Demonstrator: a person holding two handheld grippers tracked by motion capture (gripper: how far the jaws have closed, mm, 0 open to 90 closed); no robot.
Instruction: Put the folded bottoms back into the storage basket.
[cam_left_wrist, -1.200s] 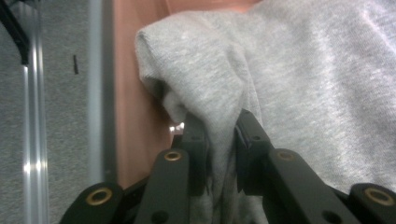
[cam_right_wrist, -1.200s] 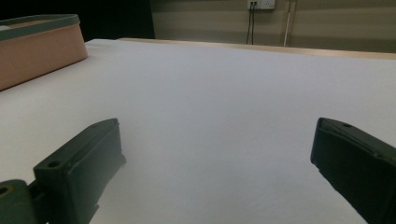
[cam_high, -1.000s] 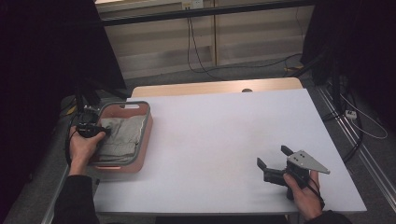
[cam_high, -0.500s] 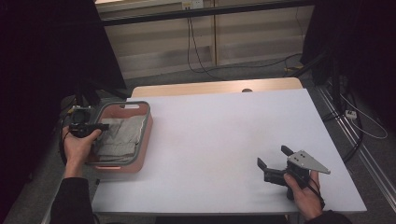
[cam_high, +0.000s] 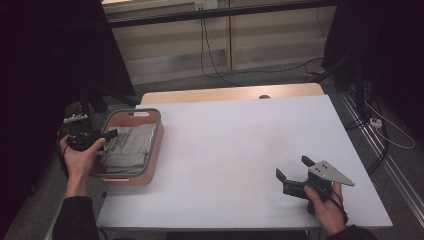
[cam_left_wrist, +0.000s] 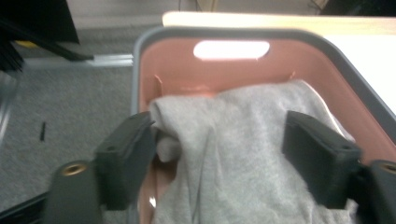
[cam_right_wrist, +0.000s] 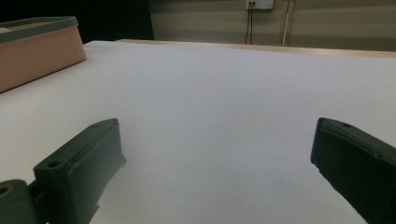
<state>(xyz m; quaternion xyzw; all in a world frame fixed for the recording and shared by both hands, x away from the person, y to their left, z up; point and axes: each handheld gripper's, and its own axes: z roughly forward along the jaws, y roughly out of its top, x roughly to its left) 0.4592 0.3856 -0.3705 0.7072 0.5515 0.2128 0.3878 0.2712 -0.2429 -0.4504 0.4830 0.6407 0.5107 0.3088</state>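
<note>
Two grippers, both wide open and empty. Near right, the right gripper (cam_high: 292, 181) rests low on the bare white table (cam_high: 240, 150). Farther left, the left gripper (cam_left_wrist: 219, 154) hovers with its jaws straddling grey cloth (cam_left_wrist: 233, 158) lying in the pink basket (cam_high: 156, 131). Nothing looks grasped; any lifting out is not yet done.

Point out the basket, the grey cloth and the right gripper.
basket (cam_high: 155, 142): high view, grey rim, right side.
grey cloth (cam_left_wrist: 243, 154): left gripper view, middle of fabric.
right gripper (cam_high: 294, 170): high view, between its open jaws.
</note>
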